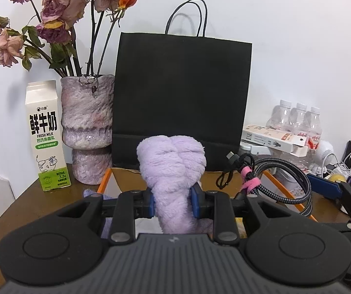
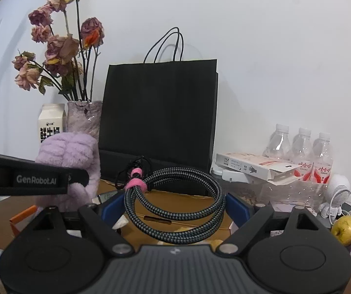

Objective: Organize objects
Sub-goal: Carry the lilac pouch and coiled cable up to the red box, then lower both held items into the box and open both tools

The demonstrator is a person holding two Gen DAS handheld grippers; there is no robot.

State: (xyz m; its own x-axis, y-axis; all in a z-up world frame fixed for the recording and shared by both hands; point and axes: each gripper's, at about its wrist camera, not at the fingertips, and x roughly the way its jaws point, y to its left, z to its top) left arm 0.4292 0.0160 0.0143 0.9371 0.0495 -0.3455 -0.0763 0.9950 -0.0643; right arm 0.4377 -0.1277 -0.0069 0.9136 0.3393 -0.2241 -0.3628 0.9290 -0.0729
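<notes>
Left gripper [image 1: 173,204] pinches a lilac plush roll [image 1: 173,161] between its blue pads, holding it upright over an orange-rimmed cardboard box [image 1: 227,178]. Right gripper [image 2: 175,209] clasps a coiled braided cable [image 2: 175,205], tied with a pink strap [image 2: 136,183], over the same box. Behind stands a black paper bag [image 1: 182,98], with a vase of dried roses [image 1: 87,127] and a milk carton [image 1: 45,134] to its left.

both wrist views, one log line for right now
left tongs: shut on purple plush | right tongs: holding coiled cable | both above cardboard box | black bag behind
</notes>
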